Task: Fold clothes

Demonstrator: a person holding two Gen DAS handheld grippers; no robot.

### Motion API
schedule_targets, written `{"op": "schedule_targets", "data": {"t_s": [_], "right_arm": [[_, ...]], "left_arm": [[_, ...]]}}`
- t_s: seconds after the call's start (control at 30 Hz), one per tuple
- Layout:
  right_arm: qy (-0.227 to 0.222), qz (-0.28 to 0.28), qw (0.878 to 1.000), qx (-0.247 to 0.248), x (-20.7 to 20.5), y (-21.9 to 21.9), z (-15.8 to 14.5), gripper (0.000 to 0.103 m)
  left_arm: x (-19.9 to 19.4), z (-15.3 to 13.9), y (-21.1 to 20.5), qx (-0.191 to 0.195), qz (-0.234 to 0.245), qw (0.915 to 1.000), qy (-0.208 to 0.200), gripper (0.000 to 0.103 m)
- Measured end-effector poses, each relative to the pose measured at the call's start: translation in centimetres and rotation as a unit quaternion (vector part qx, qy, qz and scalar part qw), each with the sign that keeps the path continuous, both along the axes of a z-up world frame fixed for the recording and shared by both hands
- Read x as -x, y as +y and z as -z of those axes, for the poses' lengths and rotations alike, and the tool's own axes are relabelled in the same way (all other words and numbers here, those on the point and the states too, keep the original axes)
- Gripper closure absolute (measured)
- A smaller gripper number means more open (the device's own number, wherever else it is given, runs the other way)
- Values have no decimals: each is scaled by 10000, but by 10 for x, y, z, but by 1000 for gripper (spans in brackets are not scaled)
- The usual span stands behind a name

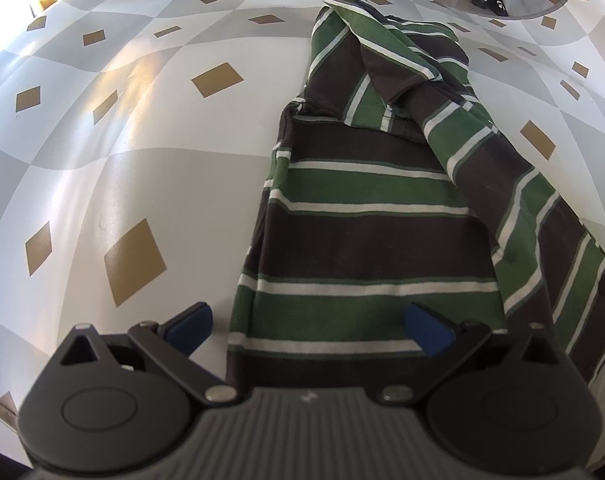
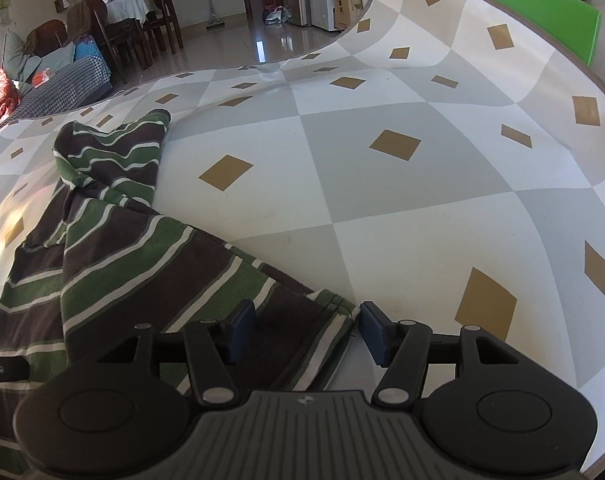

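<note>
Your striped shirt [image 1: 366,216] lies on the checked worktop [image 1: 142,128], its long axis running from near to far. Its near hem sits between both tongs: the left tongs [image 1: 310,326] gape wide over it, and the right tongs [image 2: 308,330] straddle the hem corner, released.

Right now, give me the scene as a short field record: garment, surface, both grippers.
garment: striped shirt, brown, green and white, partly folded, sleeve laid across the body
surface: table with a grey and white checked cloth with tan diamonds
left gripper: open, straddling the shirt's near left edge, not gripping
right gripper: open, the shirt's corner between its fingers, pads not pressing
fold: unfinished
</note>
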State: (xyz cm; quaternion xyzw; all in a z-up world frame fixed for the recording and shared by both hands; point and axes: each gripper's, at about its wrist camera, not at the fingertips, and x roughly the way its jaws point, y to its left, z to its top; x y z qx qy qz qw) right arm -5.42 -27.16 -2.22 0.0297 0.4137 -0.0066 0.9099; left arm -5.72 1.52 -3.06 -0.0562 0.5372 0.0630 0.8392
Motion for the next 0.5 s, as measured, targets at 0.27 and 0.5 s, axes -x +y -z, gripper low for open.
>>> {"op": "schedule_targets", "data": {"t_s": [0.27,0.5], "right_arm": [[-208,-550,9977,334,4,22,4,76],[-207,-577,9979,-226,4,20,-2,95]], "left_arm": [[3,1,0,-7,8,10000,-90,0],[6,2,1,9,29,9998,-176,0]]}}
